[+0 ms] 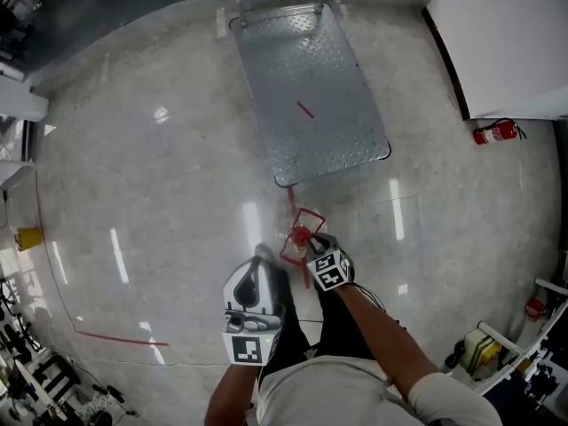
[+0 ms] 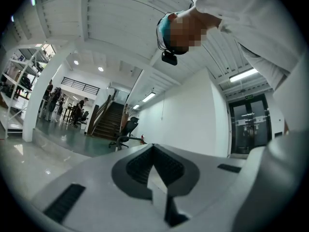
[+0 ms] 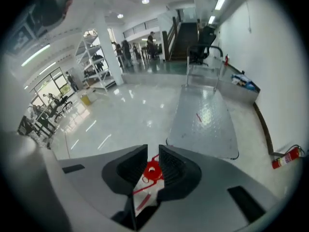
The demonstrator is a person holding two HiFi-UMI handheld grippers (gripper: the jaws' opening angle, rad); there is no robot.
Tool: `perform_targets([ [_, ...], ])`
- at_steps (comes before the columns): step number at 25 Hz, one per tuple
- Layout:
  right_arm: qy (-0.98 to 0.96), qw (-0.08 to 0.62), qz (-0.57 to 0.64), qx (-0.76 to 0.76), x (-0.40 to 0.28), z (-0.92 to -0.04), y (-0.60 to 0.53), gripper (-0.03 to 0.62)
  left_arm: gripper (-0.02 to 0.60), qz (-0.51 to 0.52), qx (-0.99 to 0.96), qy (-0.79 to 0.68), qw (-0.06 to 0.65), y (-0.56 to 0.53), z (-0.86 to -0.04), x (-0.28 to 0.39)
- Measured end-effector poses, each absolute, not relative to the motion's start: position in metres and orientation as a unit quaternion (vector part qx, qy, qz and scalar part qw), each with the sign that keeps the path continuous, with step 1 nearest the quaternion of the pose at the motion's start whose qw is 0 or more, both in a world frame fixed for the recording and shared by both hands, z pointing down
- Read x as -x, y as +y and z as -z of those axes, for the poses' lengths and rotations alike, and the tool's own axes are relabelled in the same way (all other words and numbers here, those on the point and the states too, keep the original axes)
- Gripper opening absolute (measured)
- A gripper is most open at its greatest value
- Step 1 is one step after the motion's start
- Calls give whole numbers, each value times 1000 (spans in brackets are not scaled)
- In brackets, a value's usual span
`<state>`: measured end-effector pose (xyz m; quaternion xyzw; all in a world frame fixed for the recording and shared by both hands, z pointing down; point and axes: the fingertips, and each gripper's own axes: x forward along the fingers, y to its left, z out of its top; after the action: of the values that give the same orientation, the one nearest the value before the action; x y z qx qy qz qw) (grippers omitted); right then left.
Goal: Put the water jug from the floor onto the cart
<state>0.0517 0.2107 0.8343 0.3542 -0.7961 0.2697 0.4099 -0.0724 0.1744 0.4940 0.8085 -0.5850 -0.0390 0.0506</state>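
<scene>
1. Two grippers: left gripper clenched shut and empty; right gripper with jaws slightly parted, gripping nothing.
2. One water jug stands on the floor, its red cap just beyond the right gripper's tips.
3. One cart sits farther ahead, apart from the jug.

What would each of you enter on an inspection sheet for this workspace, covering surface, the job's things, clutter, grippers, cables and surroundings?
Surface: glossy speckled floor, a red tape line marked on it.
Job's things: clear water jug with red cap, standing on the floor short of the cart.
Clutter: nothing seen near the jug.
Grippers: left gripper jaws together, empty; right gripper angled down at the jug, jaws slightly apart, red cap showing in the gap.
Cables: a thin dark cable seems to run along the right forearm.
Surroundings: fire extinguisher by a white wall; shelving, stairs and people farther off.
</scene>
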Motion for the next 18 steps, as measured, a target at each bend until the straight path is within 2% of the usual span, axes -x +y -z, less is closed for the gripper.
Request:
perform_targets([
  [4,-759,474,-323,-308,-52,-897,241,194,3,37,-809,-583,72,177,-522,72],
  [5,-753,483,-331,-299,-51,-907,247,213,3,37,-809,-582,78,176,-525,72],
  [11,-729,524,-340,-280,-49,-963,253,284,3,33,-806,-583,96,178,-554,78],
  [18,-708,554,-338,-279,-48,-1006,253,299,3,24,-799,-590,113,182,-583,97],
])
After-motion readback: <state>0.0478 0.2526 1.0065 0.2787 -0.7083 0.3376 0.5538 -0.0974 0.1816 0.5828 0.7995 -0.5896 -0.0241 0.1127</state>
